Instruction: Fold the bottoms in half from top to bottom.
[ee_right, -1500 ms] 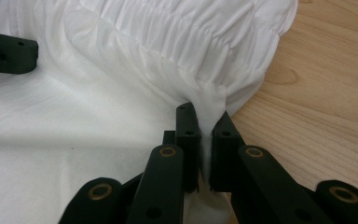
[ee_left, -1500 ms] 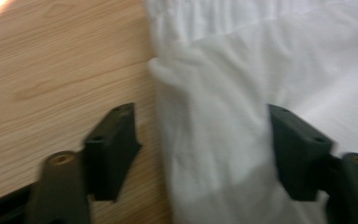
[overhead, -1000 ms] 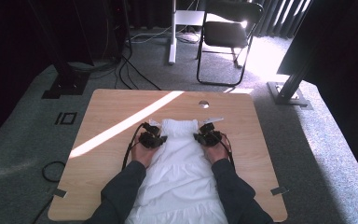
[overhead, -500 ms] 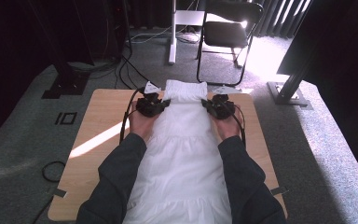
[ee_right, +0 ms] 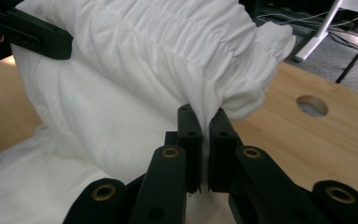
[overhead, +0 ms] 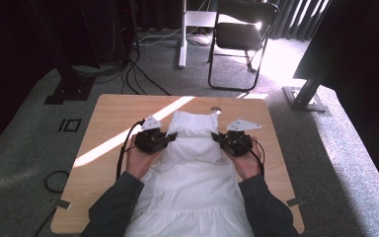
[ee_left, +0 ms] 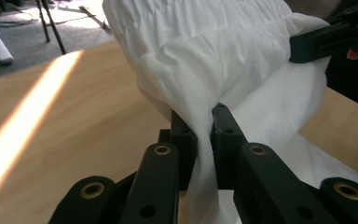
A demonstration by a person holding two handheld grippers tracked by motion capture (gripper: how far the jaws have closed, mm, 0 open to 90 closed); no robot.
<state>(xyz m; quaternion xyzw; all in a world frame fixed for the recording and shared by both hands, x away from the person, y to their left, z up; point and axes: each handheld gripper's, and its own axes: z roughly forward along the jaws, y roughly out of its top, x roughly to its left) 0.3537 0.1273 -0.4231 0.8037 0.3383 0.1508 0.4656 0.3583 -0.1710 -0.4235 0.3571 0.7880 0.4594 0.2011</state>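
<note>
A white garment (overhead: 192, 182) lies down the middle of the wooden table (overhead: 108, 128), its wide lower part spread from the near edge between the person's dark sleeves (overhead: 113, 207). Further in, both hands hold its gathered upper end lifted off the wood. The left gripper (overhead: 170, 137) is clamped on a fold at the garment's left side; in the left gripper view the cloth (ee_left: 205, 84) runs pinched between the two black jaws. The right gripper (overhead: 218, 138) is clamped on the right side in the same way, and the right gripper view shows the shirred white fabric (ee_right: 158, 70) bunched above its closed jaws. The smocked band sags between the two grips and reaches toward the far edge.

A bright stripe of sunlight (overhead: 128, 136) crosses the tabletop from the left edge toward the far edge. A small round hole (overhead: 215, 109) sits in the wood near the far edge, just beyond the cloth.

Around the table is grey carpet (overhead: 24, 148). Beyond the far edge stand a black folding chair (overhead: 242, 39) in strong light, a white post (overhead: 181, 34) and loose cables (overhead: 143, 74) on the floor, with dark curtains behind. I can read no writing anywhere.
</note>
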